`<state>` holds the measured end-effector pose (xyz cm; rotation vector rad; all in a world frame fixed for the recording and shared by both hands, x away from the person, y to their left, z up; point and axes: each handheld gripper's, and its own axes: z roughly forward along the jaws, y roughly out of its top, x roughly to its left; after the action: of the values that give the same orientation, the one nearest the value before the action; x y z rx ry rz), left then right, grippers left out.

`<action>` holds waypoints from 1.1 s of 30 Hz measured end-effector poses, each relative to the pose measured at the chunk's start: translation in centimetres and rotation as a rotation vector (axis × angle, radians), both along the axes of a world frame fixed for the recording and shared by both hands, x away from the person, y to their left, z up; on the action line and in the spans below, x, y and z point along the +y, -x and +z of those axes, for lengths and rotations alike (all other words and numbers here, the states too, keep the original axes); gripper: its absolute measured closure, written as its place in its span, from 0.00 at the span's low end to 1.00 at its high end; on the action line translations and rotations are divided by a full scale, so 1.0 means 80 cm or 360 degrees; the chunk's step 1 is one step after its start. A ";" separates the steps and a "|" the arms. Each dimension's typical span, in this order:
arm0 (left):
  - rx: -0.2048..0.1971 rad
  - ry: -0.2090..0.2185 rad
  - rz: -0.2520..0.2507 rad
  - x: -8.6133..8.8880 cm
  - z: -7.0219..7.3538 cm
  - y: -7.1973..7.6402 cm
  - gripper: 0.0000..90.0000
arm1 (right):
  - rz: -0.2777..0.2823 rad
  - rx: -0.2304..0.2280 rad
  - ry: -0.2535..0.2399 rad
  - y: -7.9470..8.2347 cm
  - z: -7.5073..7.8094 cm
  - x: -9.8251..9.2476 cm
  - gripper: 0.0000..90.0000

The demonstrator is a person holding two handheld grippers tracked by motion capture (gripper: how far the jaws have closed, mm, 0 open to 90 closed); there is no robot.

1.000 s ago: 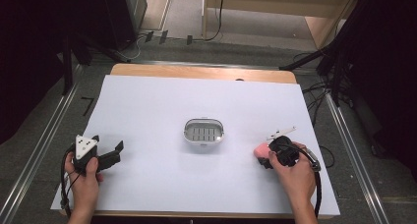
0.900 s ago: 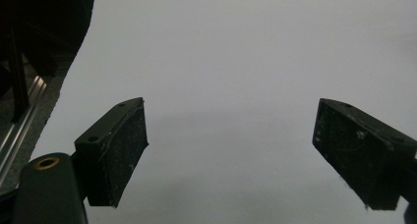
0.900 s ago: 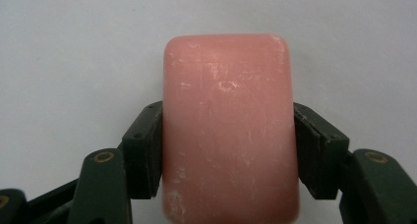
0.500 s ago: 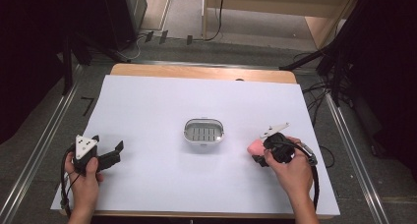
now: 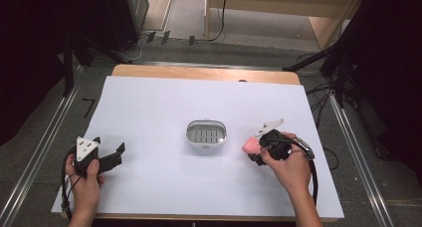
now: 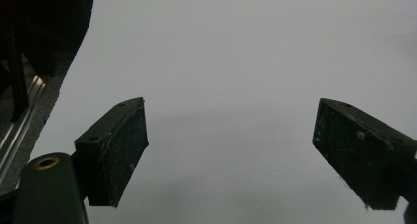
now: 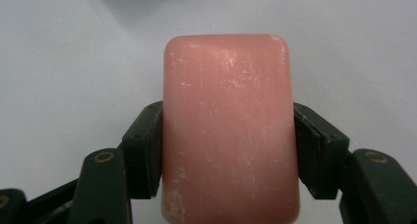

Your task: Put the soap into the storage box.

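Right gripper [image 7: 228,150] clamps a pink soap bar [image 7: 228,130], rounded corners, scuffed matte face. Left gripper [image 6: 231,155] gapes wide over smooth white sheet [image 5: 164,102]. Oval slotted dish [image 5: 206,134] sits nearby.

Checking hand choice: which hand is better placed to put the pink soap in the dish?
Right: the right gripper already clamps the pink soap beside the dish; the left gripper is open, farther off.

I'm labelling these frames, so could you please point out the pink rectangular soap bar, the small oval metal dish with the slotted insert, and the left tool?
Pink rectangular soap bar [image 7: 228,130]: right gripper view, middle of its top face.
Small oval metal dish [image 5: 190,138]: high view, left rim.
Left tool [image 6: 231,148]: left gripper view, midway between its open jaws.
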<state>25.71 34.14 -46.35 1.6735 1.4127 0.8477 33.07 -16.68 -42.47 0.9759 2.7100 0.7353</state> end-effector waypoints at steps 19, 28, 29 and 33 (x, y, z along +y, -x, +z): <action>0.0000 0.0004 0.0001 0.000 0.000 0.000 0.16 | 0.0153 -0.0036 -0.0029 -0.016 0.011 0.028 0.43; 0.0001 0.0000 -0.0002 0.000 0.000 0.000 0.16 | 0.0212 -0.0062 -0.0028 -0.019 0.018 0.039 0.43; 0.0001 0.0000 -0.0004 0.000 0.000 0.000 0.16 | 0.0213 -0.0060 -0.0040 -0.020 0.019 0.041 0.43; 0.0001 -0.0001 -0.0003 0.000 0.000 0.000 0.16 | 0.0234 -0.0062 -0.0033 -0.021 0.021 0.045 0.43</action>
<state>25.70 34.15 -46.34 1.6753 1.4111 0.8470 34.76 -13.06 -40.79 0.7643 2.7676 0.8003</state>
